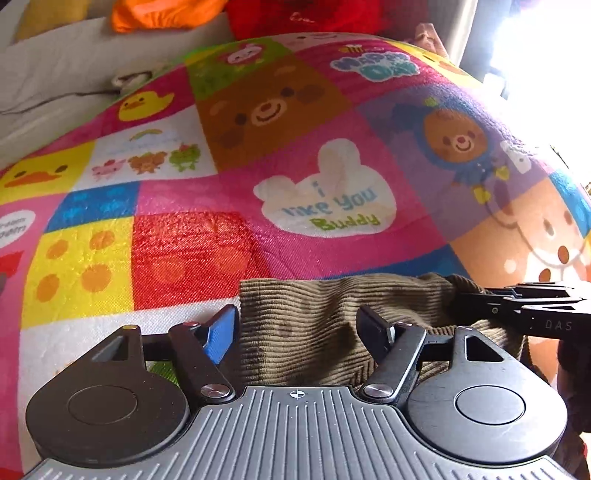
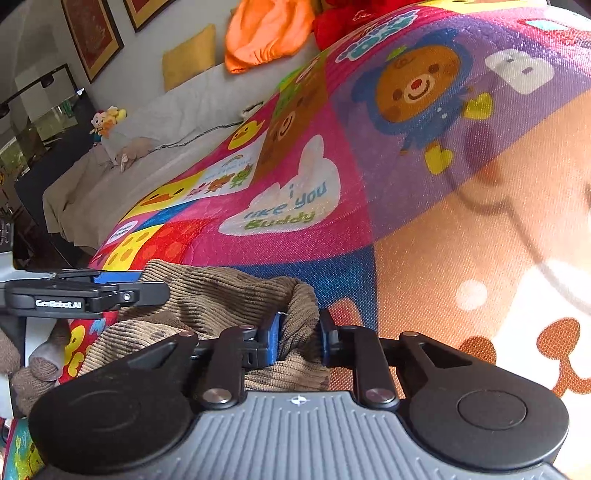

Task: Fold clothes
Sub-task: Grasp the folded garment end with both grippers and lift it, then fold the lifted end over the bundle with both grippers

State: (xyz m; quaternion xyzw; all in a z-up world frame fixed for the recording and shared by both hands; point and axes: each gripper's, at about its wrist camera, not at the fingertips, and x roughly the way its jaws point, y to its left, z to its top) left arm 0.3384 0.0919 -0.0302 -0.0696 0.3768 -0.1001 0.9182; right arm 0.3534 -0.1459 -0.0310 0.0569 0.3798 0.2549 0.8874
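My right gripper has its blue-padded jaws pinched close on a bunched fold of the brown corduroy garment, with ribbed cloth squeezed between the pads. My left gripper stands with its jaws wide apart; the corduroy lies between and under the fingers, but neither pad presses on it, so I count it as holding nothing. From the left wrist I see the right gripper's black fingers reaching in from the right onto the garment's edge. From the right wrist the left gripper shows at the left, over the other end of the cloth.

The garment lies crumpled at the near edge of a cartoon patchwork play mat with ducks, bears and an "I like you Buddy" cloud. Beyond the mat I see a pale sofa with a yellow cushion, an orange cloth and a red cloth.
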